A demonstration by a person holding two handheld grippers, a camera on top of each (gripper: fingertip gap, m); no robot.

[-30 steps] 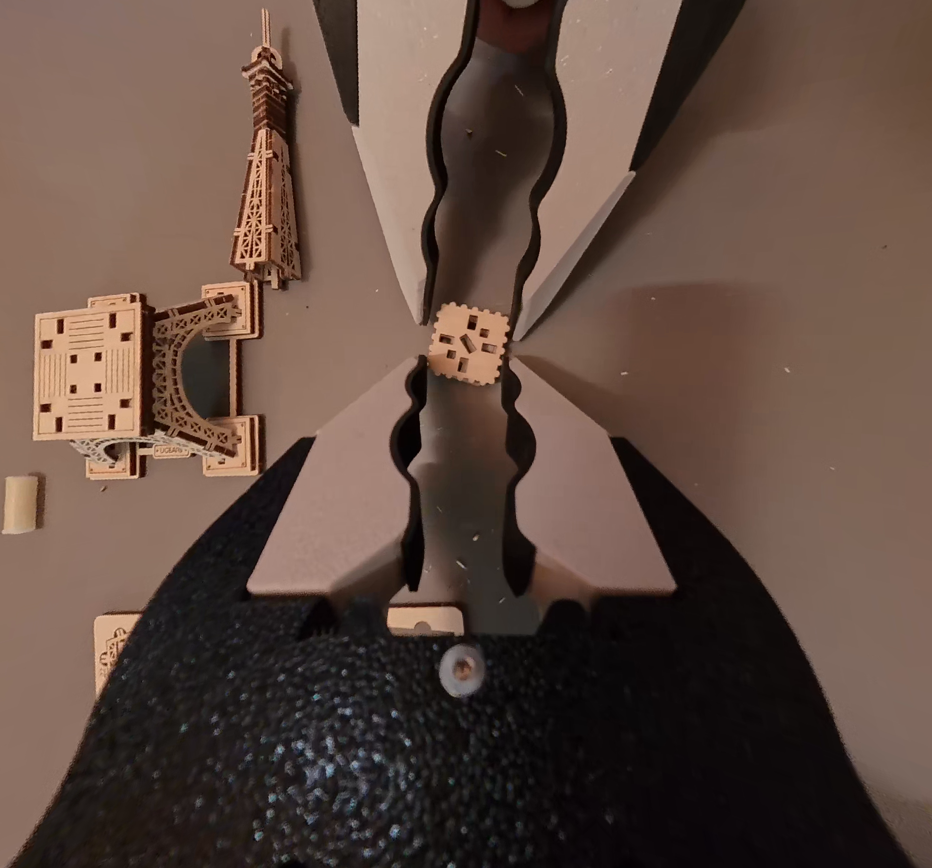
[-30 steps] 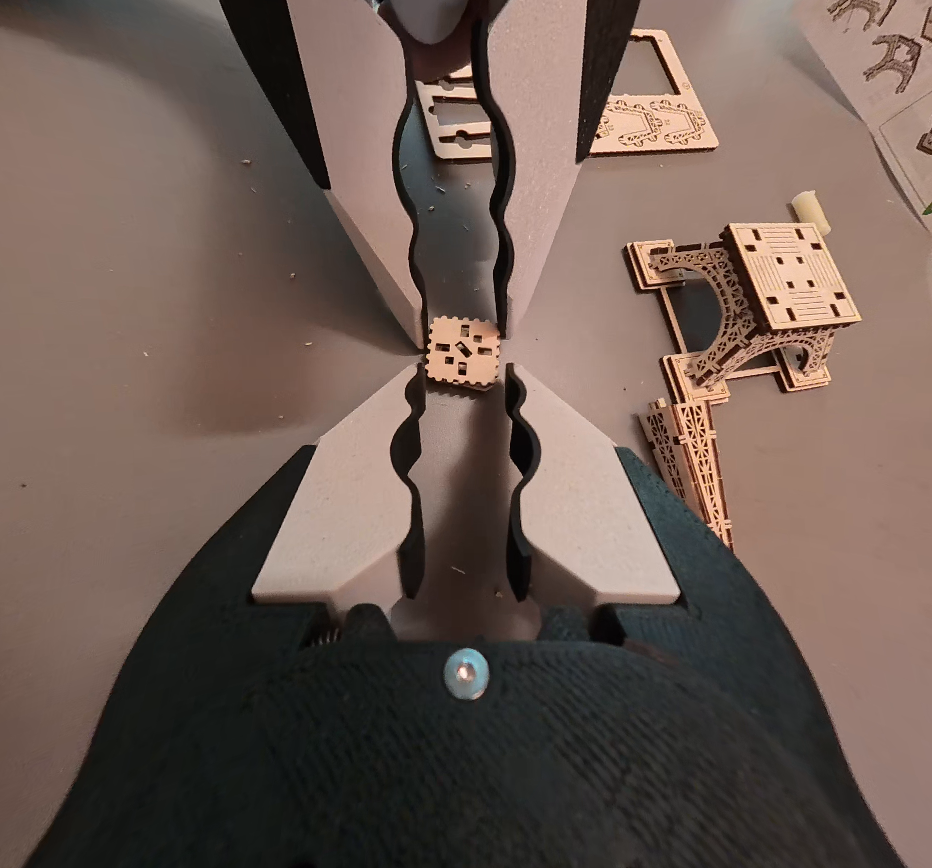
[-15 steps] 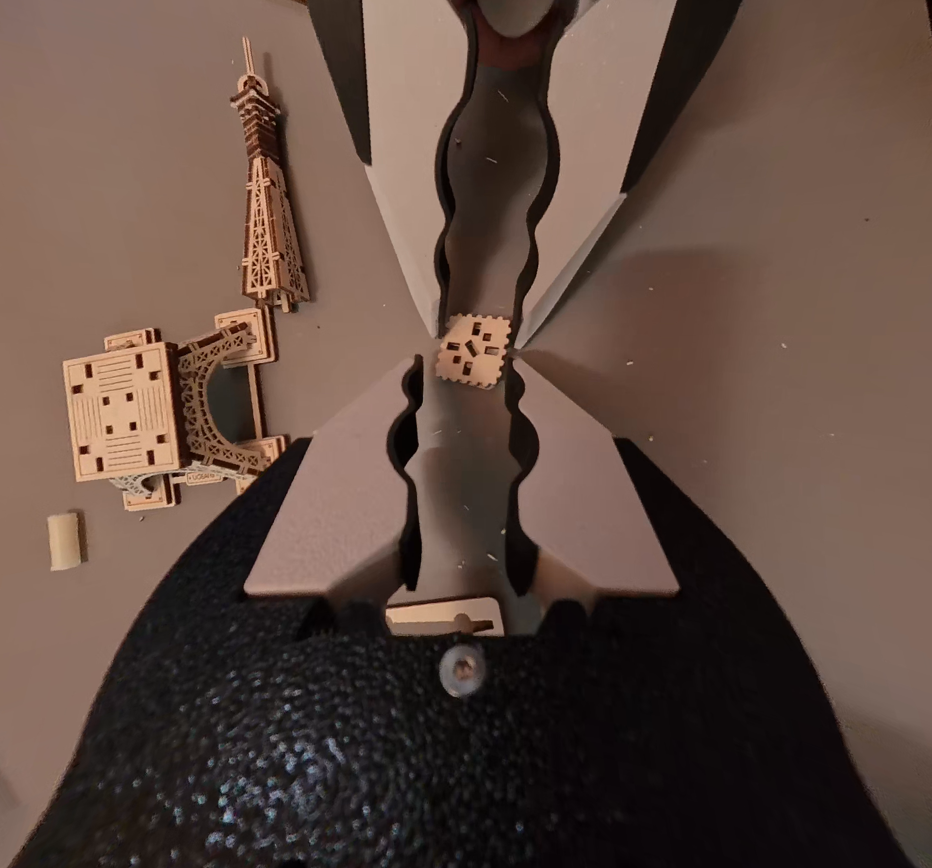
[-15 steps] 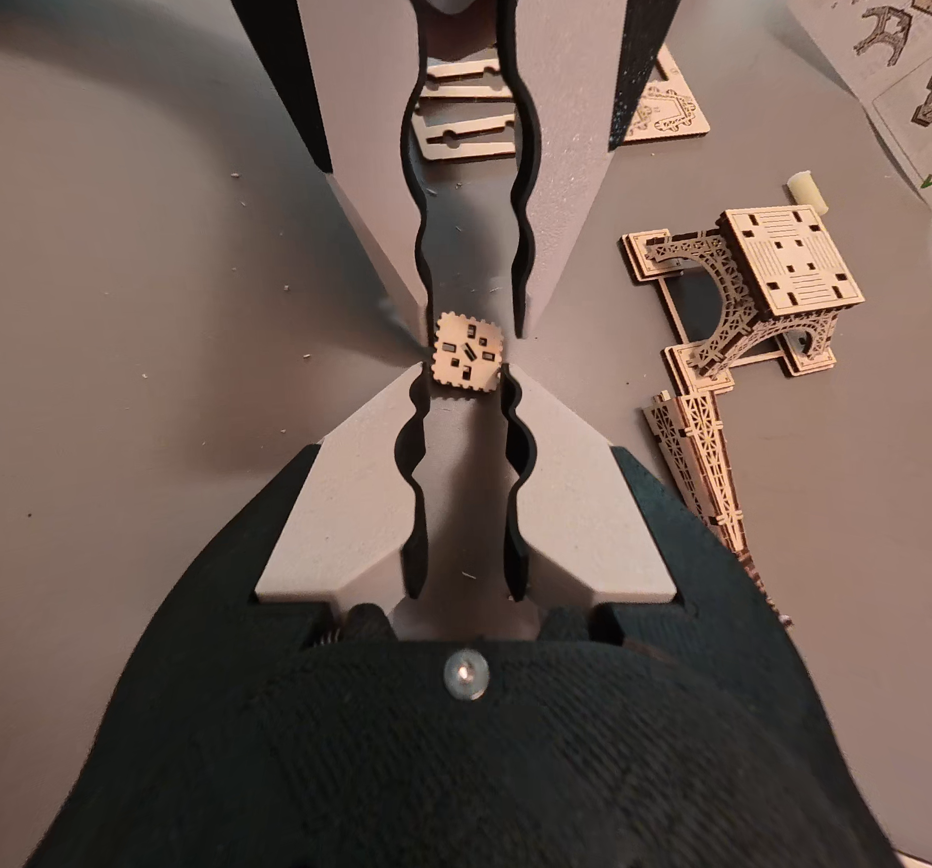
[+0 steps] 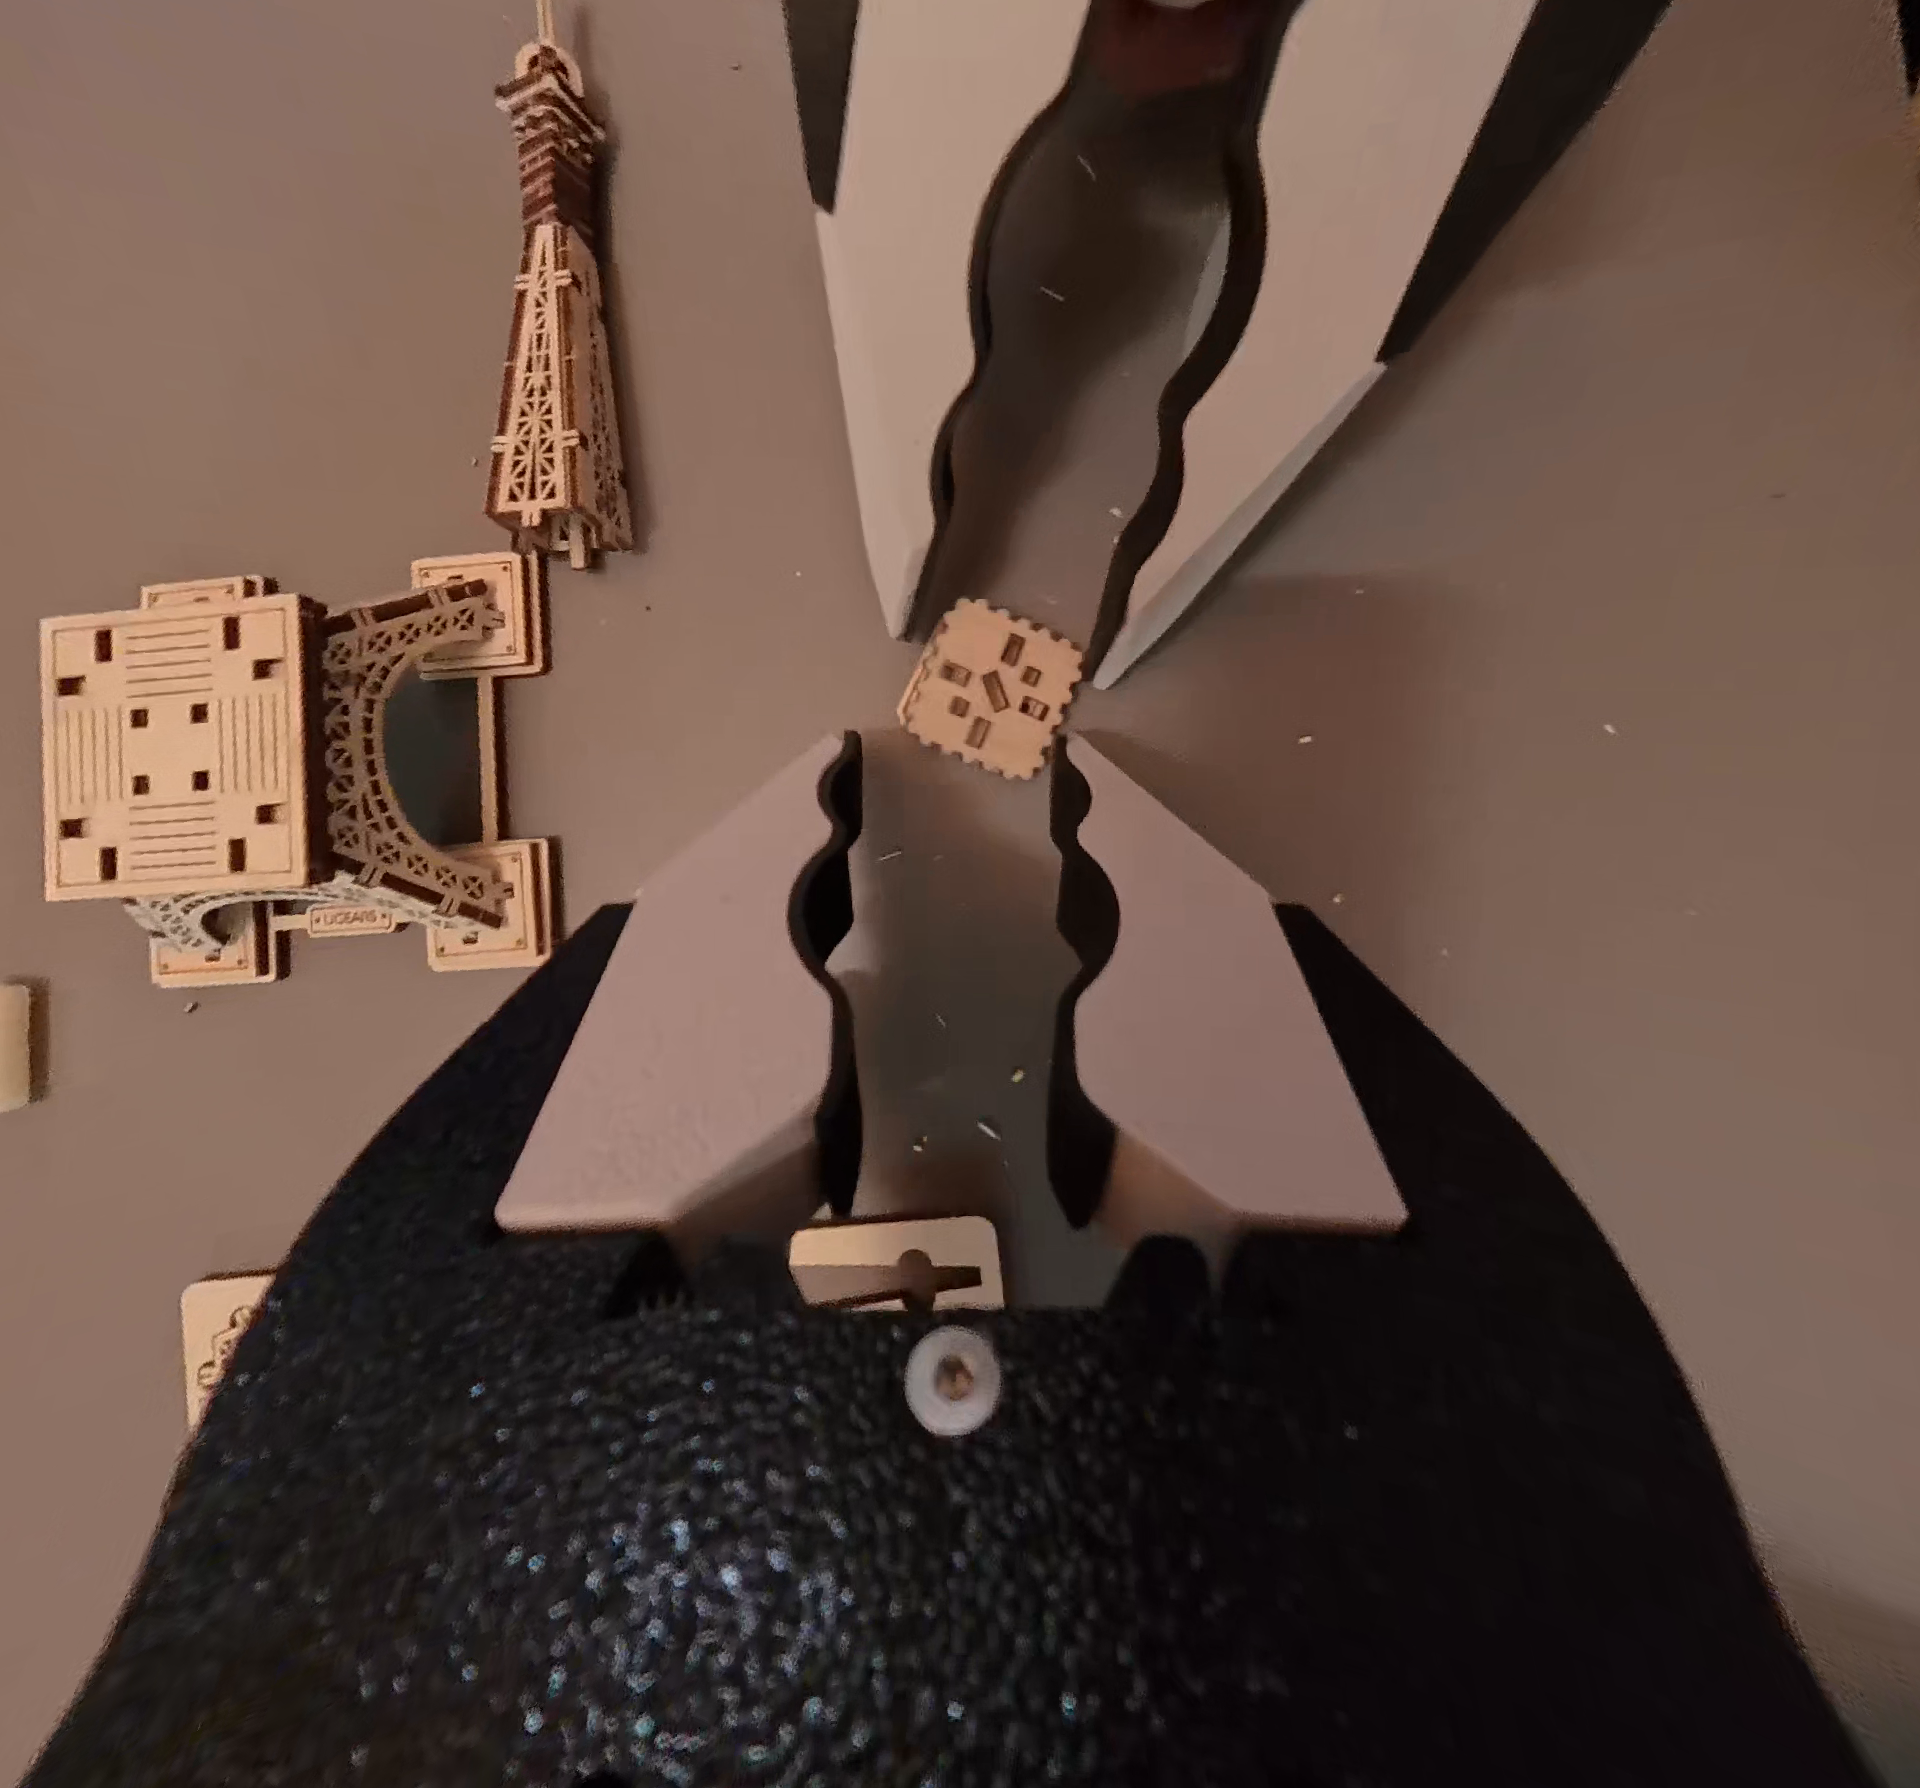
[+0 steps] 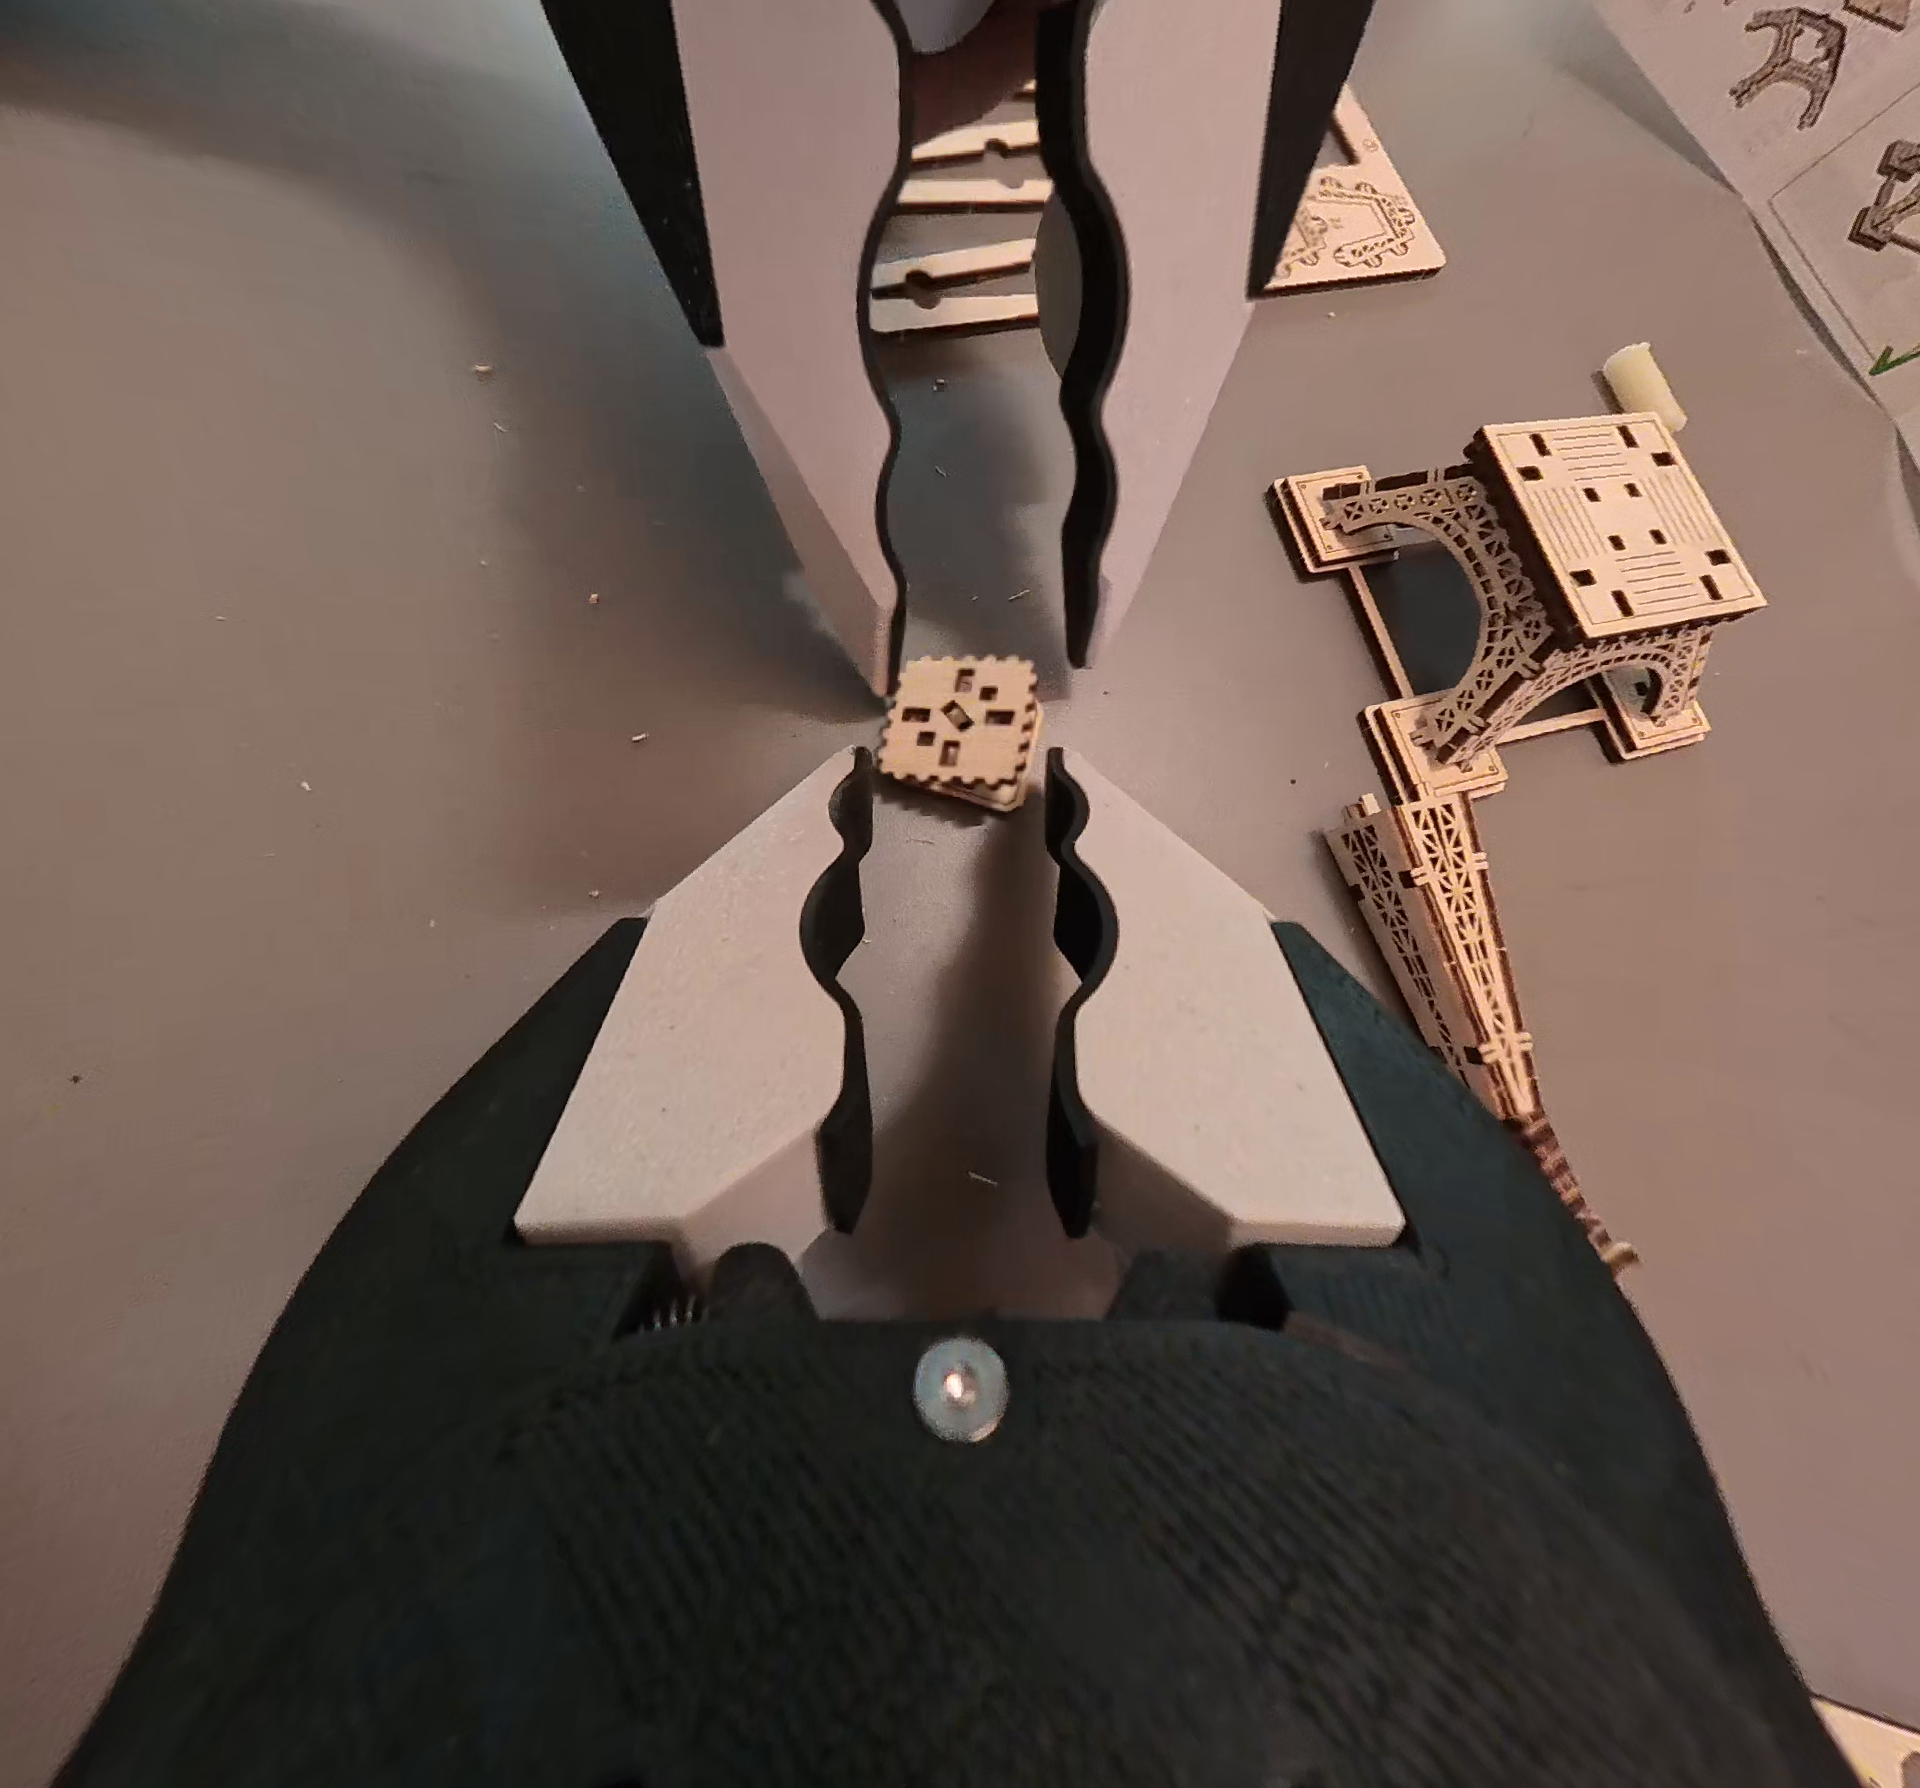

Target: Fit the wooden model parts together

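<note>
Both grippers, left gripper (image 5: 956,751) and right gripper (image 6: 954,759), sit half open around the little square piece (image 5: 989,689), maybe just touching it. Off to the side, the tower base (image 5: 281,751) and the tower top (image 5: 556,325) lie apart, not joined yet.

Background: plain grey-brown tabletop (image 5: 1558,907), matte, fills both wrist views.
Small pale specks and shavings (image 6: 613,600) scattered across it. Warm, dim light; broad soft shadow (image 6: 208,76) over the far left in the right wrist view. No walls or windows visible.
</note>
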